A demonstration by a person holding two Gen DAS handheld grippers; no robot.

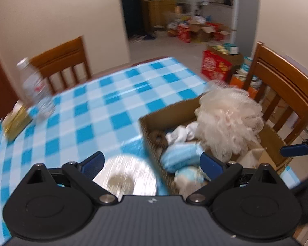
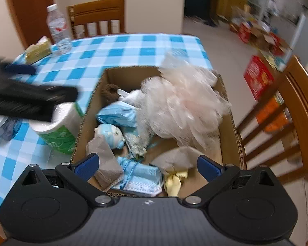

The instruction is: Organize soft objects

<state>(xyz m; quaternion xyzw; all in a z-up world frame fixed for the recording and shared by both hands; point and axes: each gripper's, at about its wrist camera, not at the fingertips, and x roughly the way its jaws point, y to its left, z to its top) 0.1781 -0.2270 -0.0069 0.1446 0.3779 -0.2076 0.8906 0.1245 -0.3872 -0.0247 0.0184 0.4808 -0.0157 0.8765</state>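
A cardboard box (image 2: 229,127) stands on the blue checked table (image 2: 133,49). It holds a pale pink mesh bath pouf (image 2: 182,102), a blue pack (image 2: 119,114), a small blue toy (image 2: 109,133), face masks (image 2: 141,180), grey cloths (image 2: 106,164), a brown fuzzy item (image 2: 109,91) and a yellow cloth (image 2: 174,181). My right gripper (image 2: 147,164) is open and empty over the box's near edge. My left gripper (image 1: 152,162) is open and empty above a paper roll (image 1: 125,176), left of the box (image 1: 170,112). The pouf (image 1: 228,119) shows there too.
A paper roll in green wrap (image 2: 59,131) stands by the box's left side. A water bottle (image 2: 57,28) and a tissue pack (image 2: 38,50) sit at the far left. Wooden chairs (image 2: 98,14) (image 2: 287,110) flank the table. Boxes (image 2: 256,78) clutter the floor.
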